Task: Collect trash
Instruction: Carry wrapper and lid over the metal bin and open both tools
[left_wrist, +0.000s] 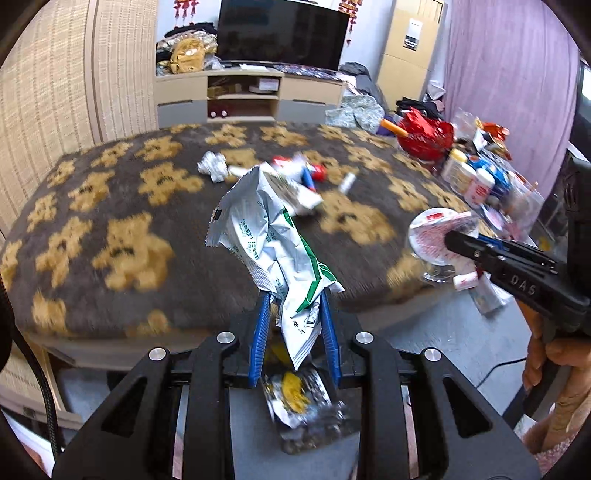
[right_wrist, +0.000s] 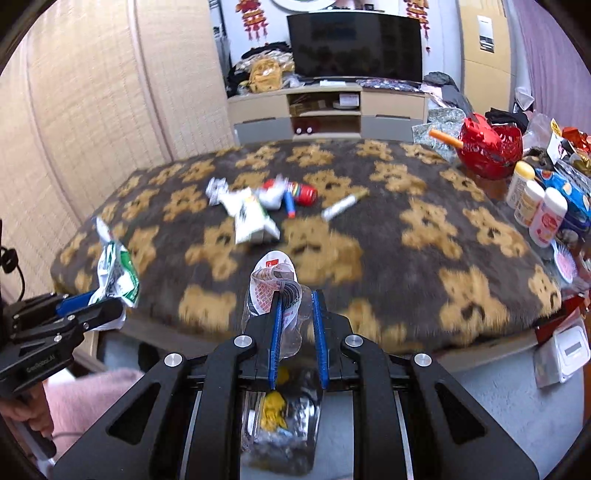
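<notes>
Left tongs (left_wrist: 295, 325) pinch our silver-green wrapper (left_wrist: 273, 236); right tongs (right_wrist: 297, 325) clamp a clear cup lid (right_wrist: 273, 284), both off the bed's near edge. More trash (right_wrist: 258, 206) waits mid-bed (right_wrist: 406, 258).

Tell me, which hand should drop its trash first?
Probably either. The left gripper holds a silver wrapper, the right gripper a clear plastic cup, and both hang over trash below. The left looks slightly more centred.
</notes>
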